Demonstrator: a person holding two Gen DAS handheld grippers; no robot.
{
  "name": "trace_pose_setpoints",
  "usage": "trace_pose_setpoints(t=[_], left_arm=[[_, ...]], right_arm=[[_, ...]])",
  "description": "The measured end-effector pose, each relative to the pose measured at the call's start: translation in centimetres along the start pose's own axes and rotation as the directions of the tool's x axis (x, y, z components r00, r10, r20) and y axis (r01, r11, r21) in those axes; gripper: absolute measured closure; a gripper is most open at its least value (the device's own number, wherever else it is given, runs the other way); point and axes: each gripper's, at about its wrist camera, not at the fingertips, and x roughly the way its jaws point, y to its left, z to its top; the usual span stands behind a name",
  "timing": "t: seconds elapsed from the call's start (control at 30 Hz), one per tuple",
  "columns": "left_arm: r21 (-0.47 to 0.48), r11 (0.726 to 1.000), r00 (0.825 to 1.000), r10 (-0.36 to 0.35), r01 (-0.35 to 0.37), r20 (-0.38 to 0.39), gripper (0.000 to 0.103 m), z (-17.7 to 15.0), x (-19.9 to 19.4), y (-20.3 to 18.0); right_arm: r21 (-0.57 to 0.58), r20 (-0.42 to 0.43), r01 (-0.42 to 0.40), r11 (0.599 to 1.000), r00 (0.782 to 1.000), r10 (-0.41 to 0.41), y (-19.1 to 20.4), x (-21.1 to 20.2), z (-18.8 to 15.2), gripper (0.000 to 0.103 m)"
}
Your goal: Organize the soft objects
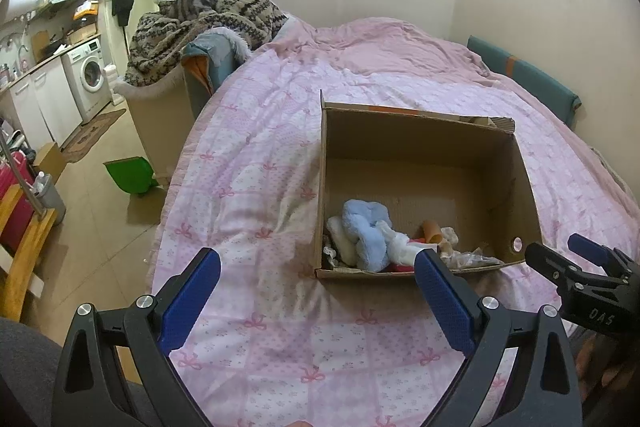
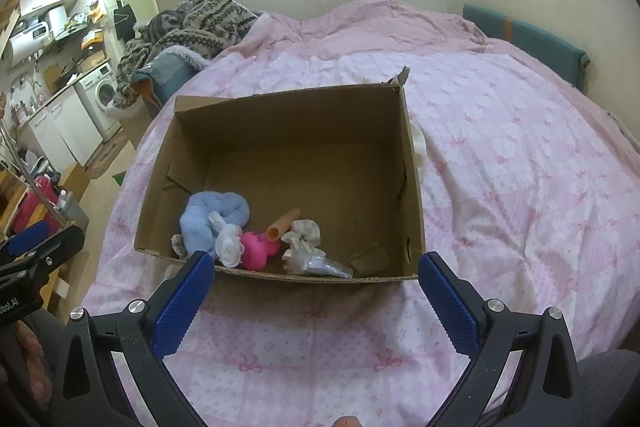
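Observation:
An open cardboard box [image 1: 416,143] [image 2: 288,123] stands on the pink bed. Inside, at its near side, lie a light blue plush [image 1: 366,227] [image 2: 208,213], a white soft piece [image 2: 229,247], a pink toy [image 2: 256,247], an orange tube [image 2: 282,223] and a white frilly piece [image 2: 304,233]. My left gripper [image 1: 318,273] is open and empty, just before the box's near left corner. My right gripper [image 2: 314,273] is open and empty, at the box's near wall. Each gripper shows at the edge of the other's view: the right one [image 1: 576,267] and the left one [image 2: 36,247].
The pink quilt [image 1: 256,155] covers the bed. A patterned blanket pile [image 1: 200,23] lies on a seat at the far left. A green dustpan [image 1: 128,175] lies on the floor. A kitchen counter and washing machine [image 1: 90,75] stand at the left. A white soft thing [image 2: 418,147] lies behind the box's right wall.

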Motion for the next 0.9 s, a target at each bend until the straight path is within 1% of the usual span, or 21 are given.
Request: trace_pose_setpoints(t=[0.9], left_arm=[[0.000, 1.000, 1.000, -0.001, 0.001, -0.011, 0.006, -0.29, 0.42, -0.09]], right_arm=[[0.011, -0.005, -0.008, 1.000, 1.000, 0.008, -0.05, -0.09, 0.10, 0.000]])
